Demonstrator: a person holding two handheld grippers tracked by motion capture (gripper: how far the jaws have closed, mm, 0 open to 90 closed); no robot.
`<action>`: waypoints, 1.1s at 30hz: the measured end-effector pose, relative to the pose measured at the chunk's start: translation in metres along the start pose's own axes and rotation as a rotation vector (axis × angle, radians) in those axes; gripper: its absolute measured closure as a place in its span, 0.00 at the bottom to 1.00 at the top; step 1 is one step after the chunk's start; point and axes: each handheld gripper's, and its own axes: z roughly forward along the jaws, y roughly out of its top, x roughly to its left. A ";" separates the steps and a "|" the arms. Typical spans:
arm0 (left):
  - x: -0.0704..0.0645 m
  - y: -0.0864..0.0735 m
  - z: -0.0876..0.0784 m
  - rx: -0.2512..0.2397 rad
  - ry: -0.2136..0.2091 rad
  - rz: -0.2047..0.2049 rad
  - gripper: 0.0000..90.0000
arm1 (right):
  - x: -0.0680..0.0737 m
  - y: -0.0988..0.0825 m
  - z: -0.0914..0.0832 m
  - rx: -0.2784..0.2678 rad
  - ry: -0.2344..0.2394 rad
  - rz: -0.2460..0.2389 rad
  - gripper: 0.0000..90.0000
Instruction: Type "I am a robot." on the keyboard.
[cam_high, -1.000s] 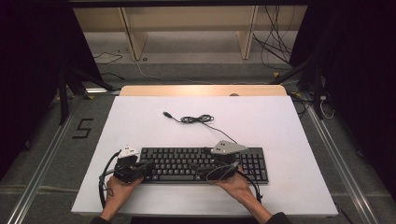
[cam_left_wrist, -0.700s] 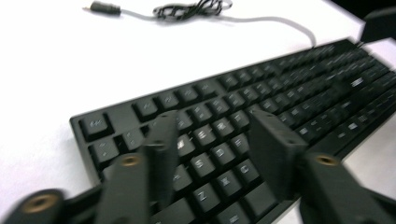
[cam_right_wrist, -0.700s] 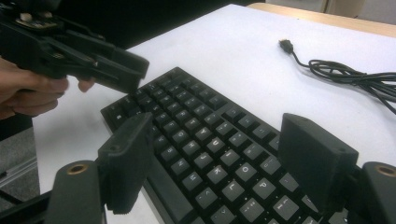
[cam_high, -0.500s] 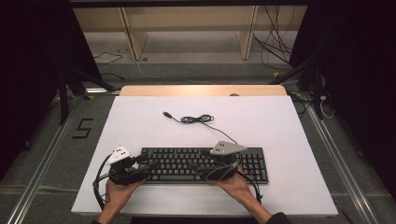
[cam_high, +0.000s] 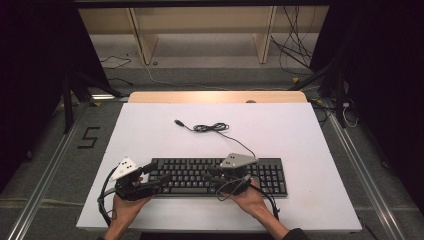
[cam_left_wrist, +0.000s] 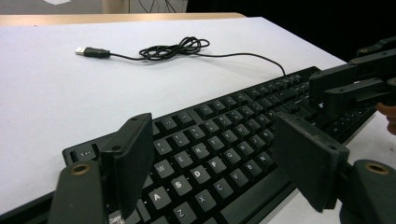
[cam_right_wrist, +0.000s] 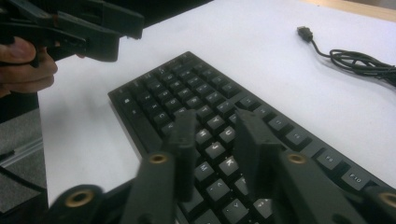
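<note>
Left tongs (cam_left_wrist: 215, 163) wide, right tongs (cam_right_wrist: 217, 149) narrowed — both empty over keyboard (cam_high: 260, 175)

The keyboard (cam_high: 220, 176) lies on the counter (cam_high: 310, 135) near its front edge, a little right of the middle, its long side along that edge. Its cable (cam_high: 212, 128) runs from the keyboard's rear edge back toward the middle of the counter, where it lies in a loose coil, and the plug (cam_high: 178, 122) rests just left of and behind the coil. The left gripper (cam_high: 150, 175) is at the keyboard's left end and the right gripper (cam_high: 212, 175) is over the keys right of the middle, the two well apart.
</note>
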 end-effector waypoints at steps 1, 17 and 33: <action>0.000 0.000 0.000 -0.005 -0.001 0.004 0.32 | 0.000 0.000 0.001 0.004 0.001 0.000 0.84; -0.003 0.000 -0.003 -0.031 -0.012 0.015 0.31 | 0.003 -0.002 0.018 0.067 0.004 -0.016 1.00; -0.004 0.000 -0.003 -0.037 -0.015 0.013 0.31 | 0.007 -0.006 0.037 0.139 -0.020 -0.015 1.00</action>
